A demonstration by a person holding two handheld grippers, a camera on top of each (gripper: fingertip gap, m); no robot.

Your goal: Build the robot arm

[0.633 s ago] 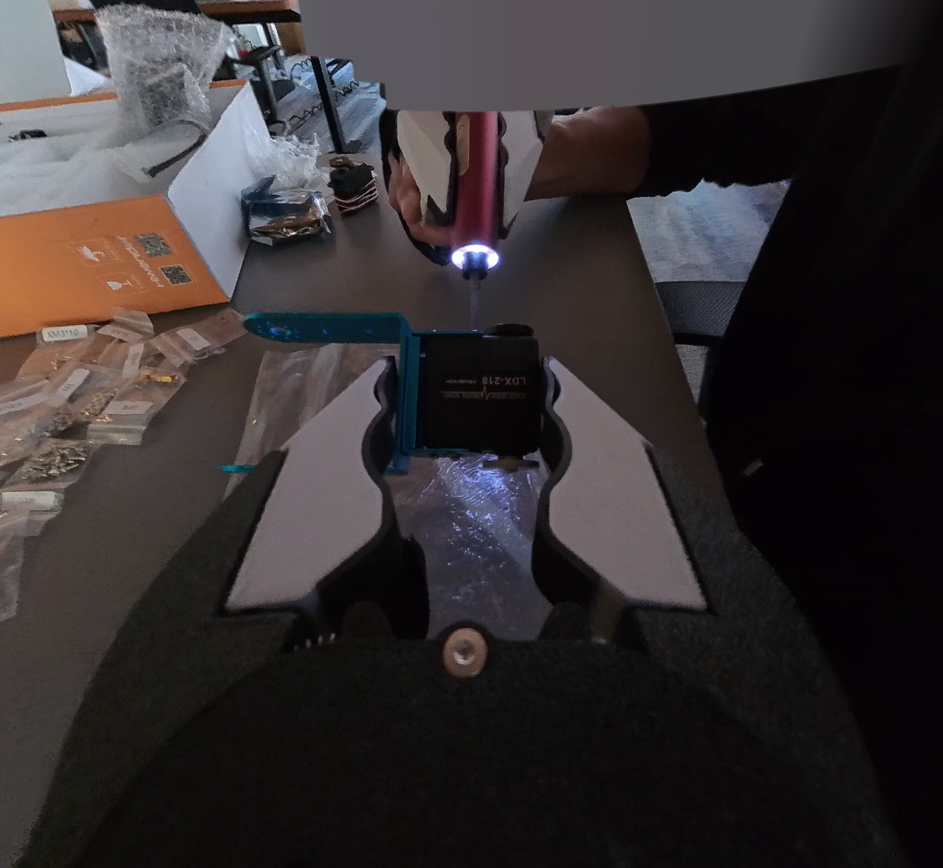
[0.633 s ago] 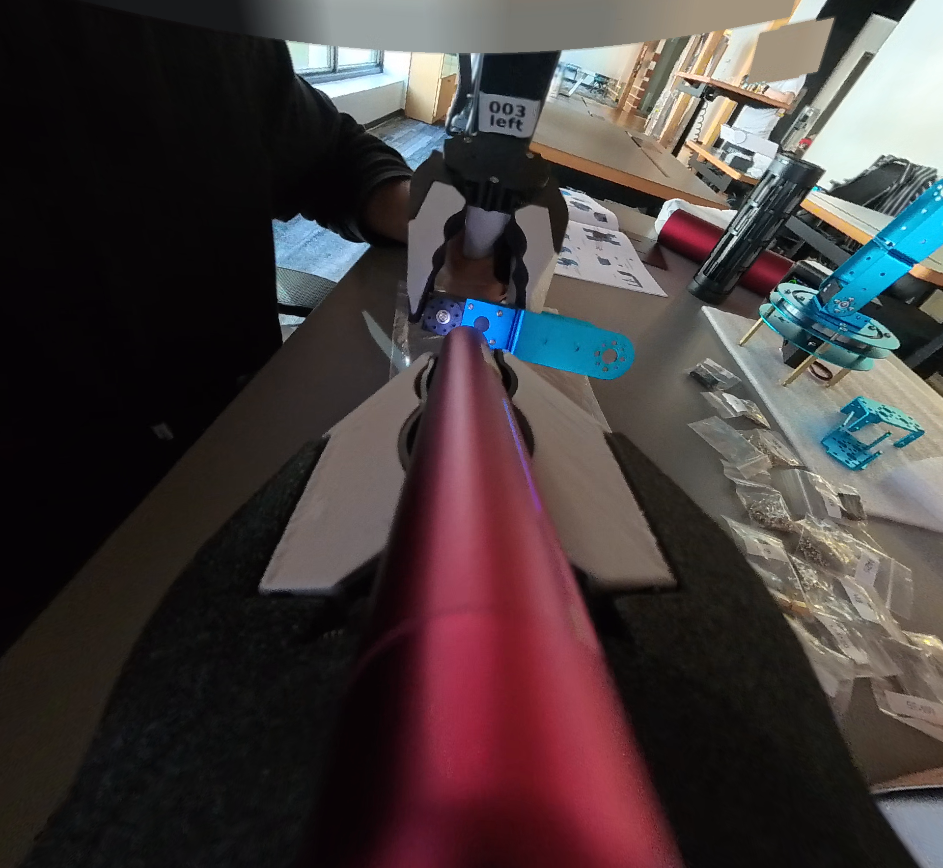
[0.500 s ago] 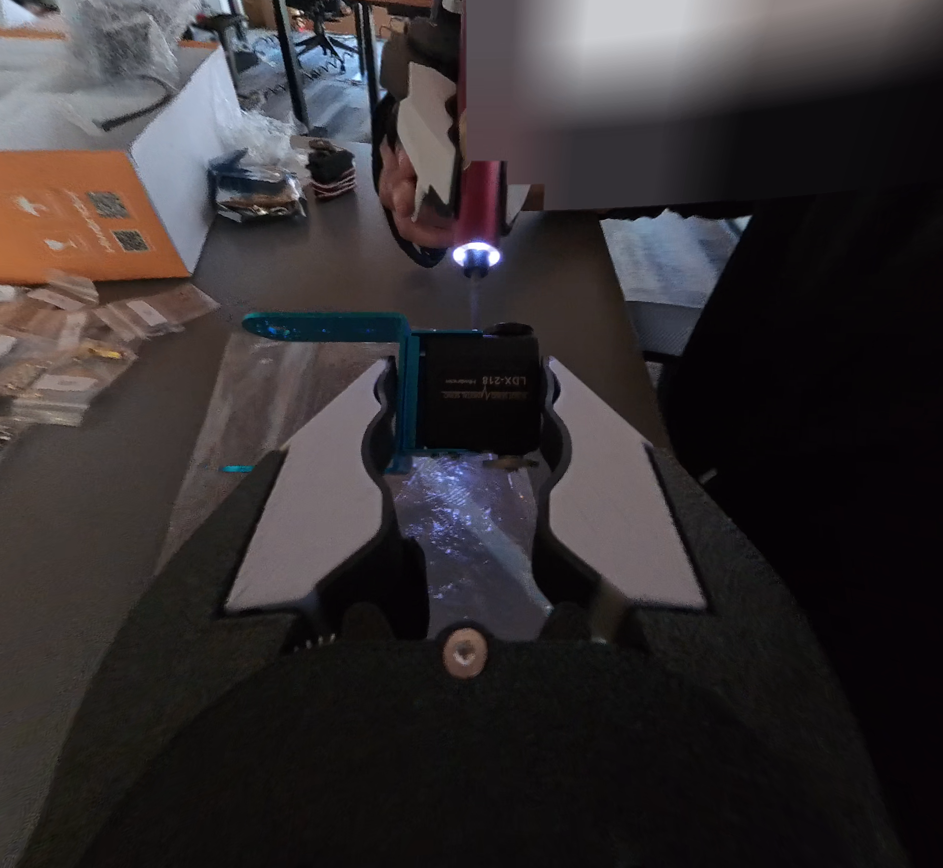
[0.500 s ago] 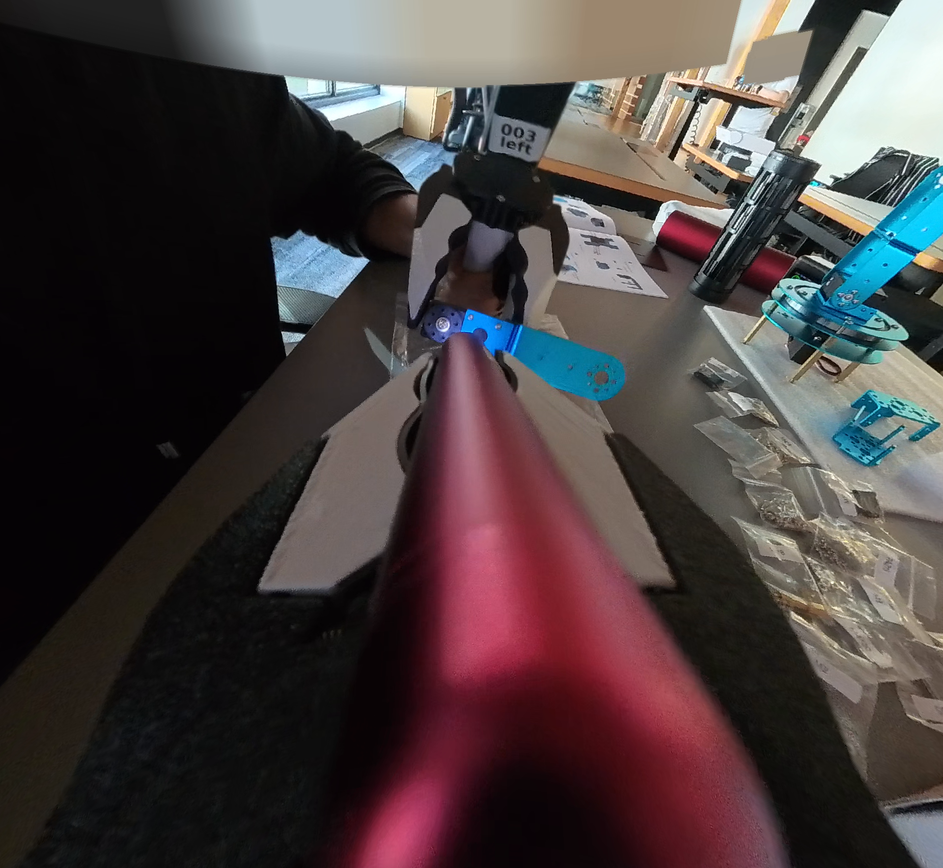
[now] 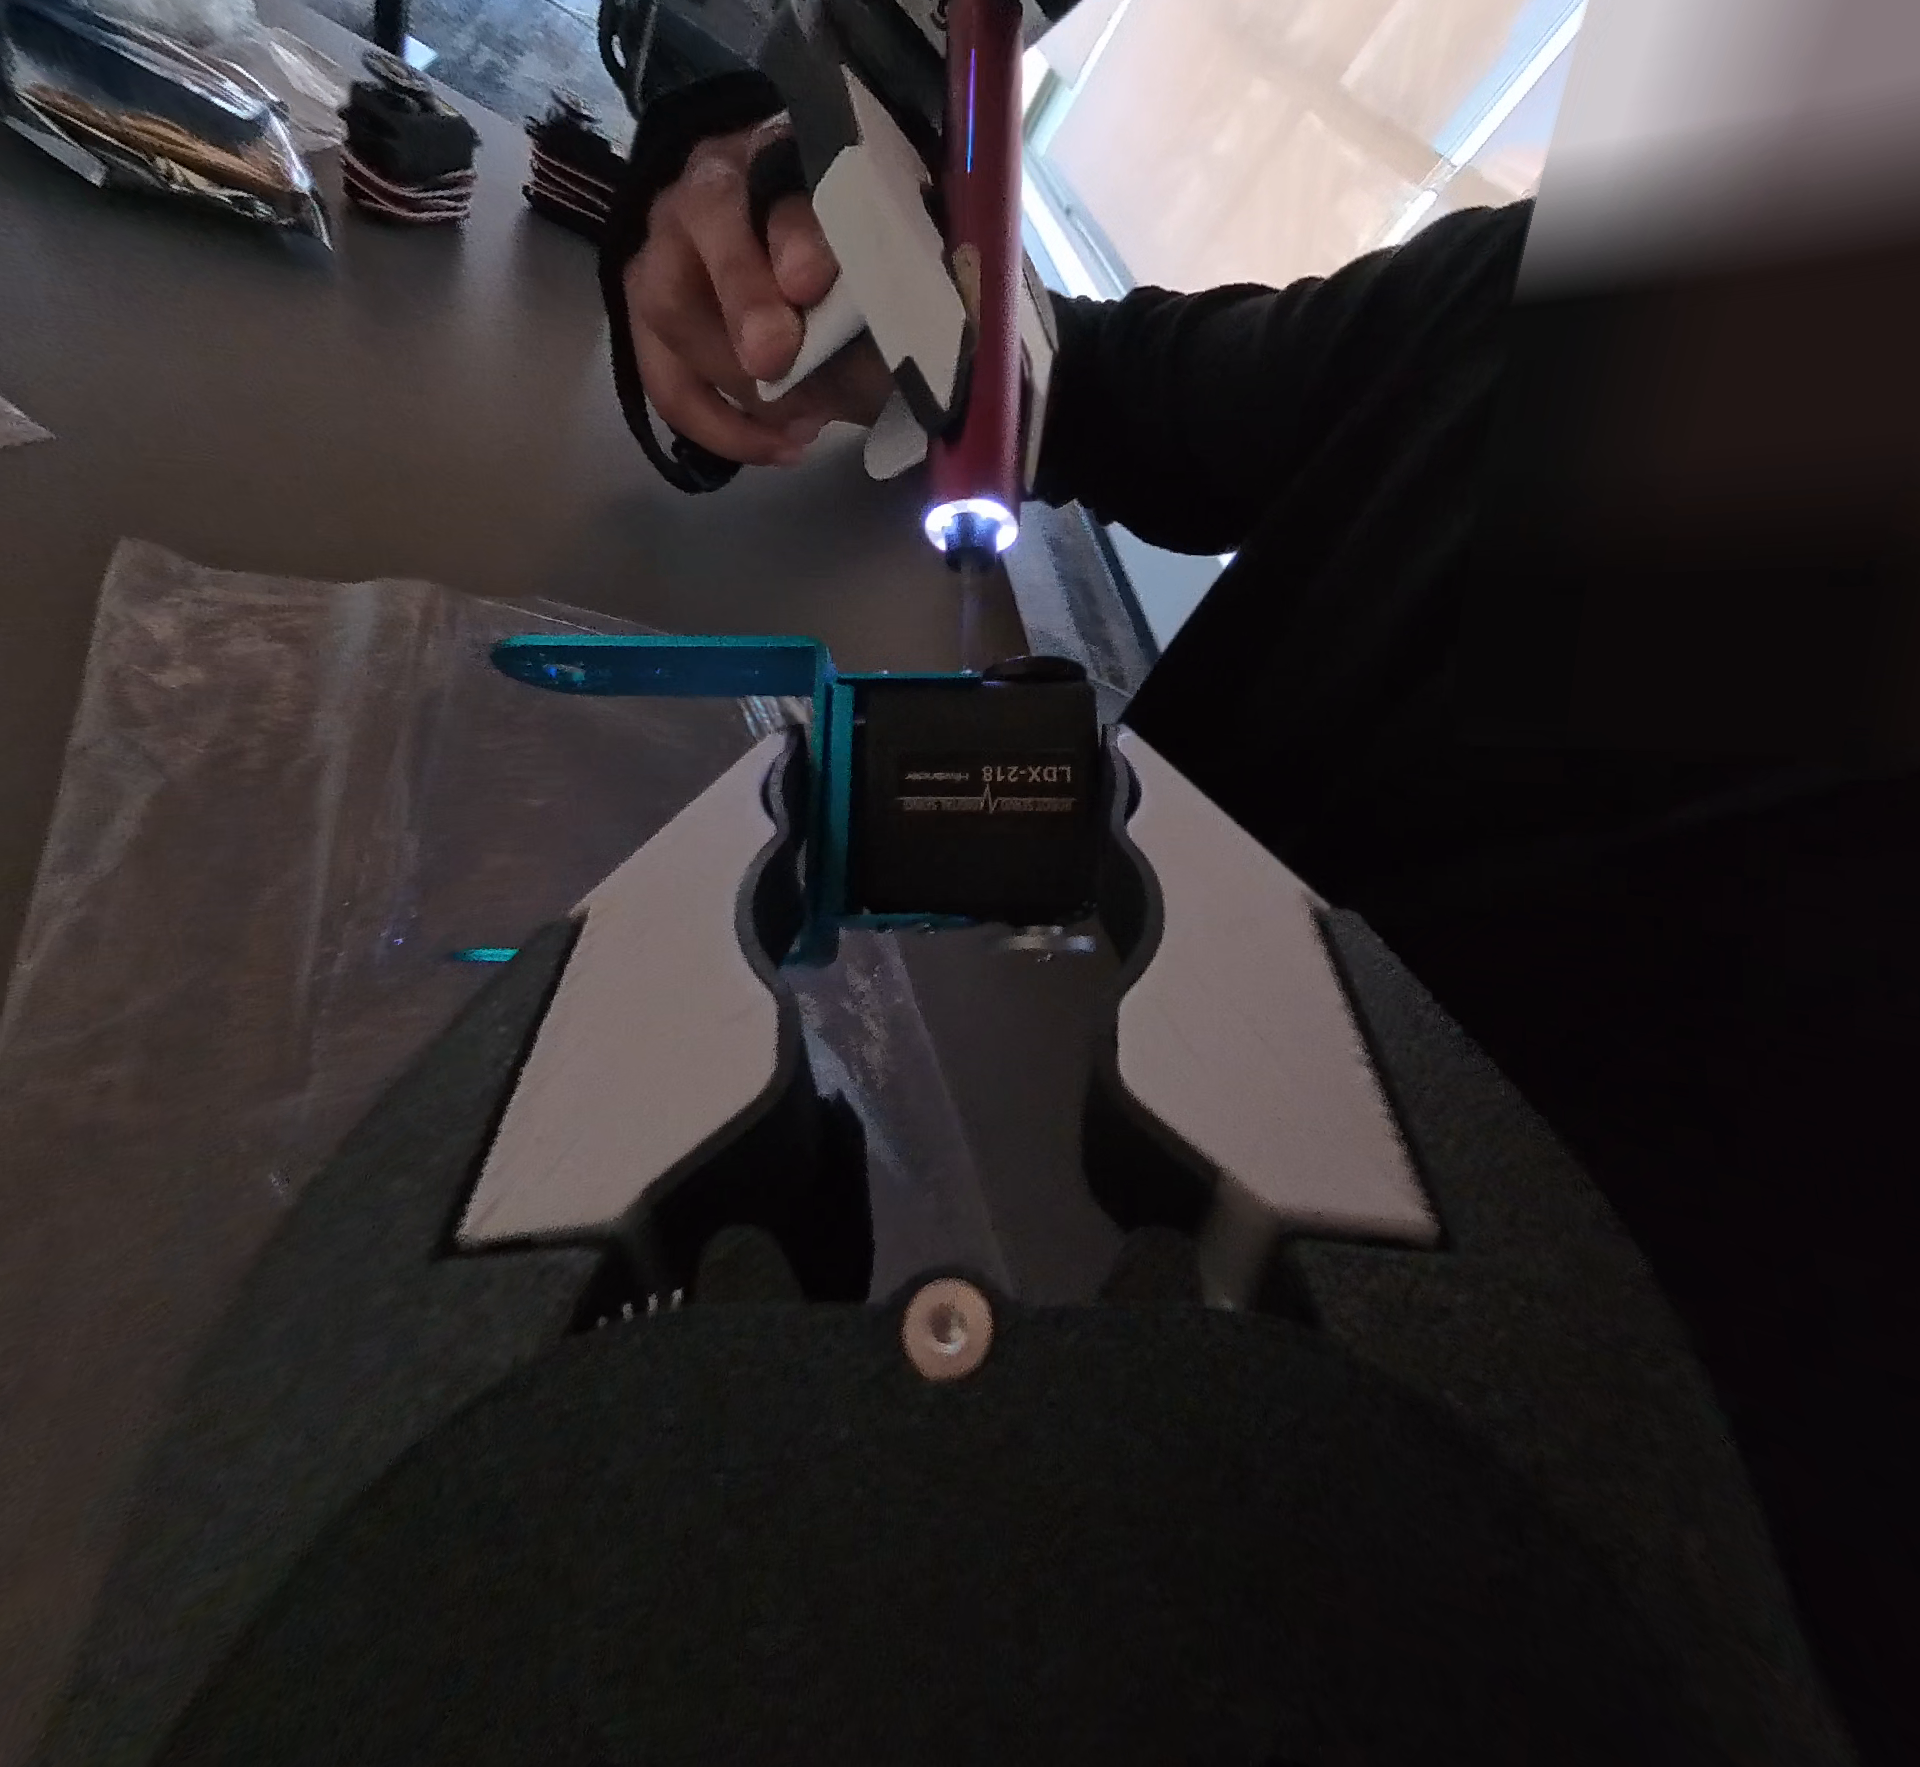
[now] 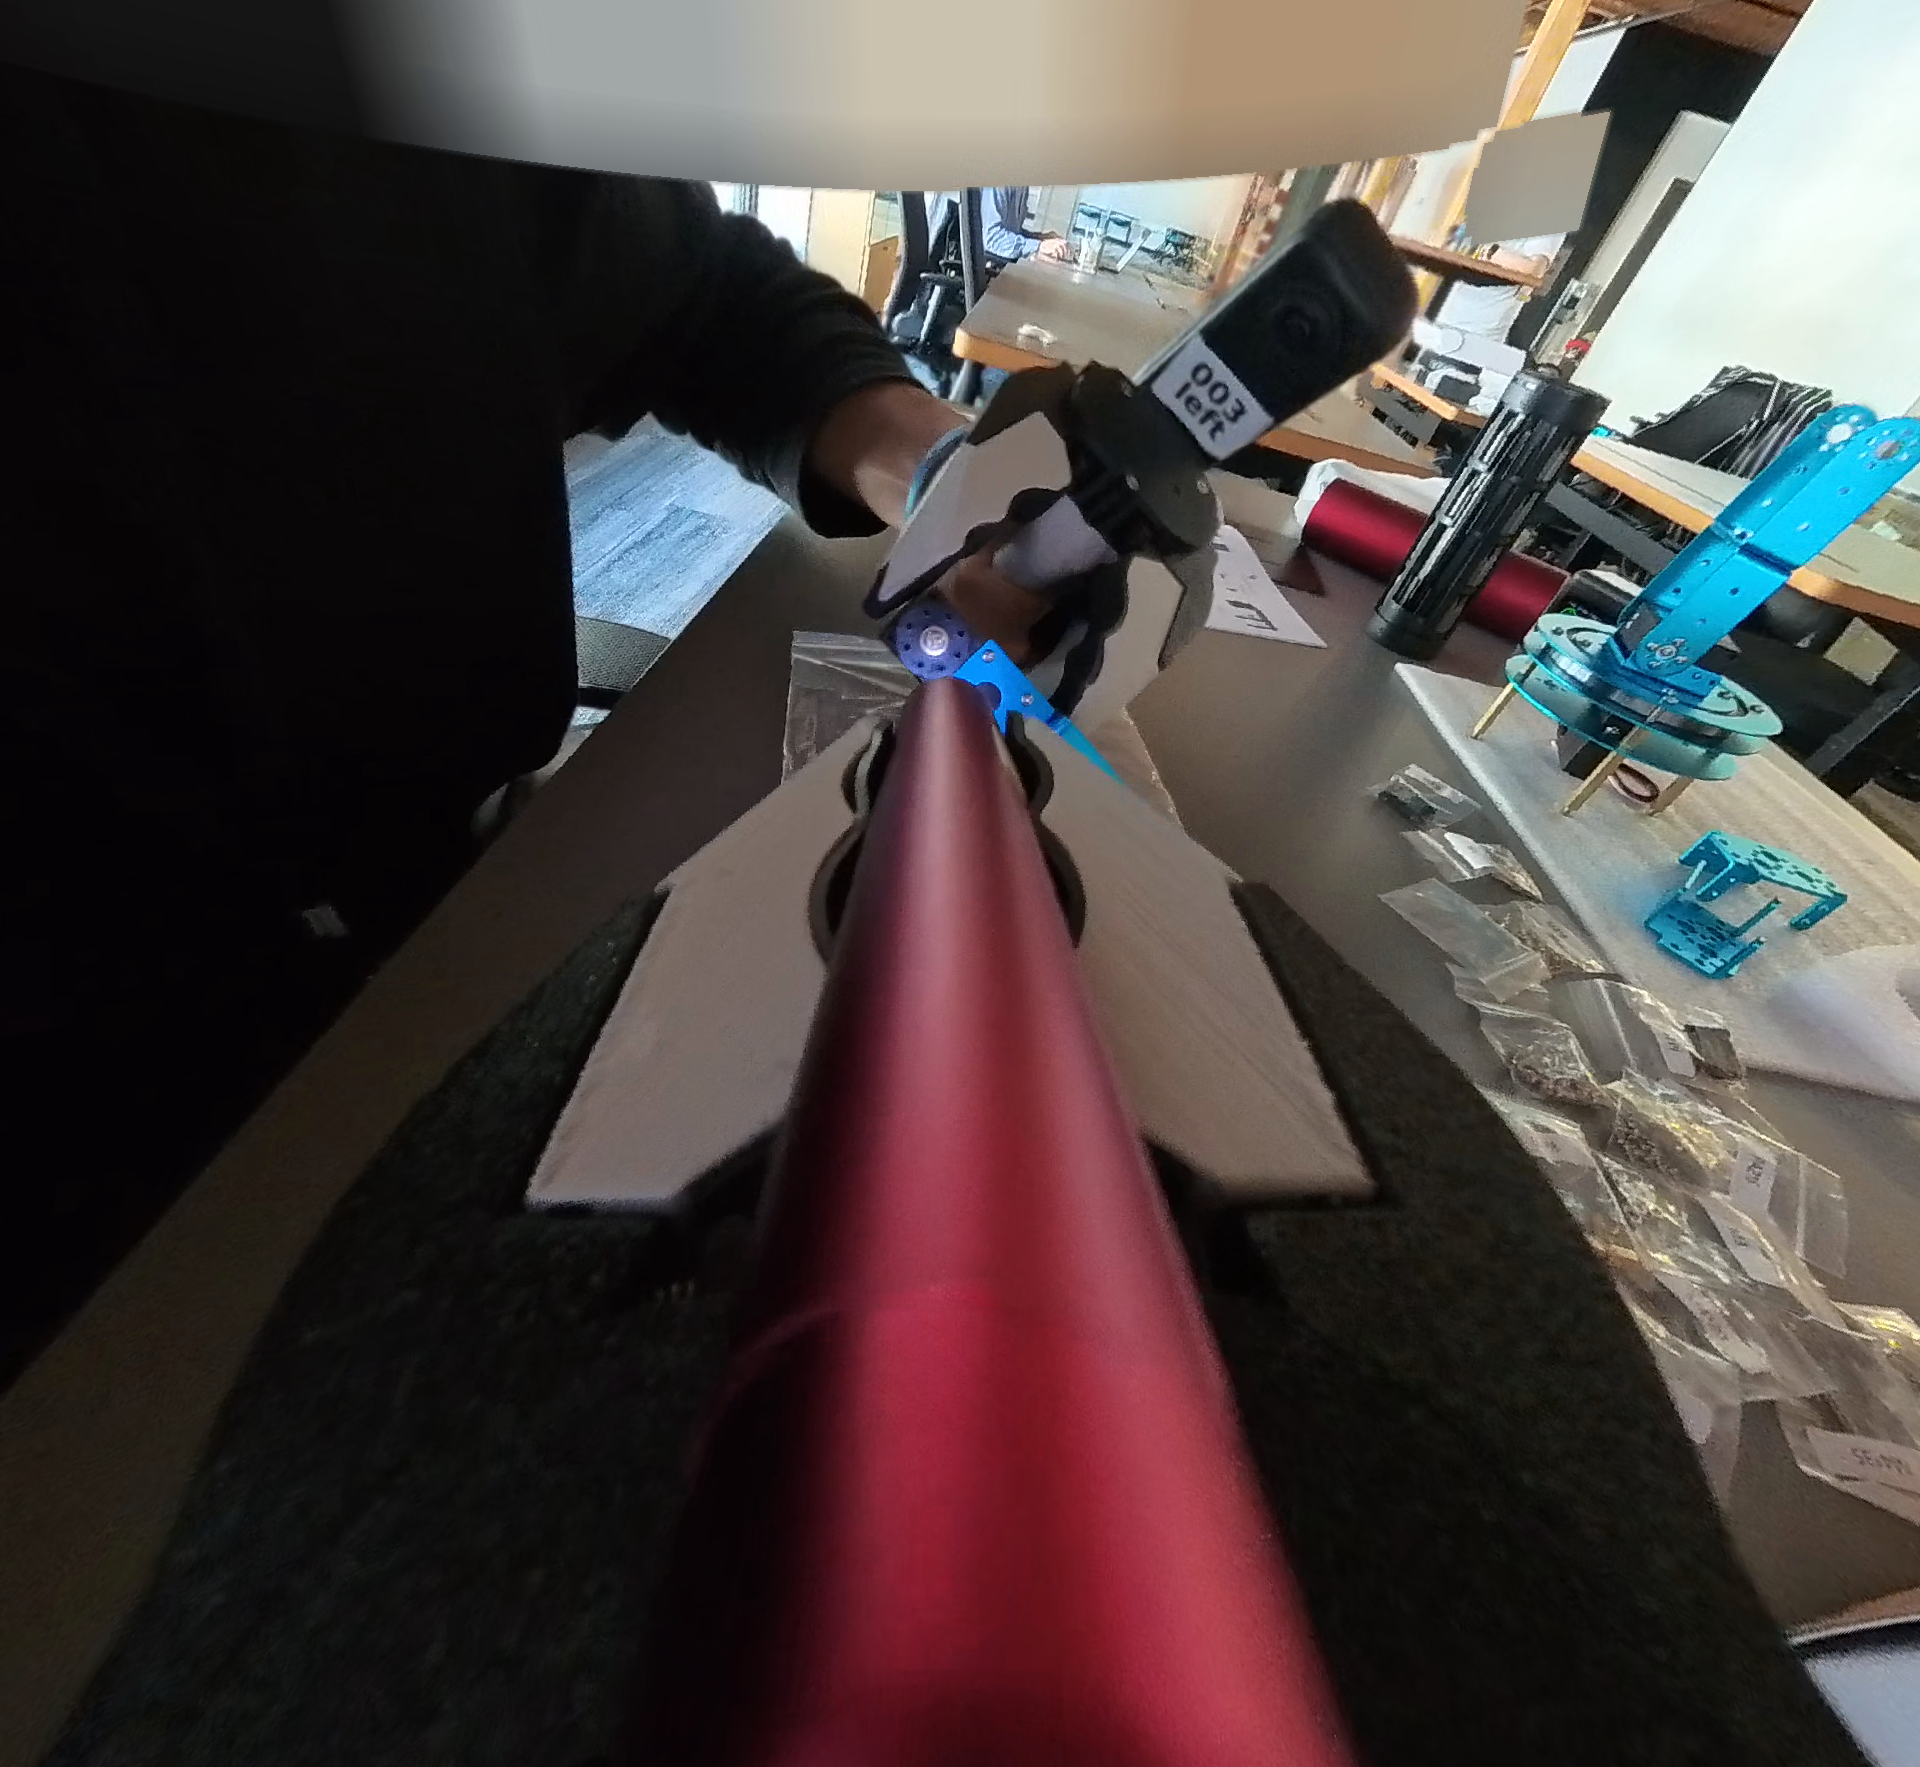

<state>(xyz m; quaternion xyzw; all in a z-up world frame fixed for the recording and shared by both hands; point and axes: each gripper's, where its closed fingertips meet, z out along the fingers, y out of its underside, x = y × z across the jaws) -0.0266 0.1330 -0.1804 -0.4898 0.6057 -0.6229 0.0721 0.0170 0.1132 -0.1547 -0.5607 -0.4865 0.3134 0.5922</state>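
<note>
My left gripper (image 5: pixel 956 761) is shut on a black servo (image 5: pixel 971 803) that sits in a blue metal bracket (image 5: pixel 665 663), held just above a dark table (image 5: pixel 416 450). My right gripper (image 6: pixel 951 751) is shut on a red electric screwdriver (image 6: pixel 935 1198). In the left wrist view the screwdriver (image 5: pixel 977 263) slants down from above, its ring light (image 5: pixel 971 528) is lit, and its bit meets the far top of the servo. In the right wrist view the left gripper (image 6: pixel 987 647) leans right, and the servo's round horn (image 6: pixel 932 642) and the bracket (image 6: pixel 997 678) show just past the screwdriver's end.
A clear plastic bag (image 5: pixel 260 782) lies under the left gripper. Black parts (image 5: pixel 405 148) and a foil bag (image 5: pixel 156 128) sit farther back. To the right are several small bags of screws (image 6: pixel 1662 1146), a loose blue bracket (image 6: pixel 1725 907), a blue robot arm base (image 6: pixel 1662 668) and a black cylinder (image 6: pixel 1475 533). The person's dark sleeve is close by. The gap from one gripper's tips to the other's is roughly 6 centimeters.
The left gripper has rolled and tilted with the servo, so the bracket arm now shows edge-on from the right. The screwdriver has stayed on the servo at a steeper slant.
</note>
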